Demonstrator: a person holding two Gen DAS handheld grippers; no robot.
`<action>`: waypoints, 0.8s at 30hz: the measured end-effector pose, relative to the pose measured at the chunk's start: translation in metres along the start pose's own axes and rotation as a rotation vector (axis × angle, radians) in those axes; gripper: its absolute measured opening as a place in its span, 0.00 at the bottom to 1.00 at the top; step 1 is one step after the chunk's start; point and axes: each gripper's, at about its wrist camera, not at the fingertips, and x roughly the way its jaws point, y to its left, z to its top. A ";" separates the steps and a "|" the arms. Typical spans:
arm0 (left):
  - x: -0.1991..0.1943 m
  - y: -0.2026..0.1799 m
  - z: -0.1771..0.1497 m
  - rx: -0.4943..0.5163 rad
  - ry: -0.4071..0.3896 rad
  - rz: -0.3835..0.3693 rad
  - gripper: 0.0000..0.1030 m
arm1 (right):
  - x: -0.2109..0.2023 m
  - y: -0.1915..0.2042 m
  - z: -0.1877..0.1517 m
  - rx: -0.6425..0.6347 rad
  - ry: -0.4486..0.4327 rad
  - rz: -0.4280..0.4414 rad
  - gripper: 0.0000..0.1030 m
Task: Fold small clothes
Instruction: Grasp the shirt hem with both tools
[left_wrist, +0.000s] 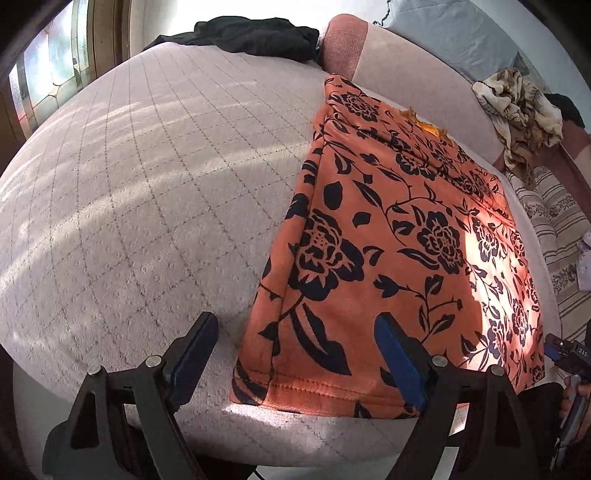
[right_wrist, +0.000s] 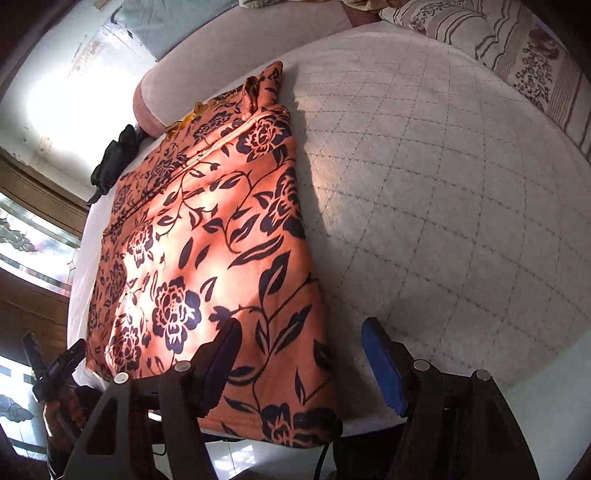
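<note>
Quilted bedcover (left_wrist: 147, 184) lies bare and broad either side of the orange floral garment (left_wrist: 388, 240), which rests flat with its hemmed edge at the bed's near edge. Left gripper (left_wrist: 299, 354) hangs released above the hem's left corner; right gripper (right_wrist: 299, 358) hangs released above its right corner. Black clothing (left_wrist: 258, 35) sits at the far edge.

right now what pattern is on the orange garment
Dark navy flowers and leafy vines on the orange garment, clearest in the left wrist view.

Orange garment (left_wrist: 399, 236) with black floral print; pale bedspread (left_wrist: 147, 177), grey diamond grid.
</note>
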 end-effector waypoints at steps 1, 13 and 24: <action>-0.002 -0.002 -0.001 0.004 0.002 -0.017 0.84 | -0.001 0.000 -0.003 0.012 0.002 0.004 0.69; -0.010 -0.007 -0.017 0.026 0.025 -0.003 0.76 | 0.002 0.003 -0.023 0.039 0.067 0.128 0.47; 0.004 -0.010 -0.015 0.057 0.043 0.084 0.76 | 0.003 -0.006 -0.025 0.077 0.058 0.164 0.52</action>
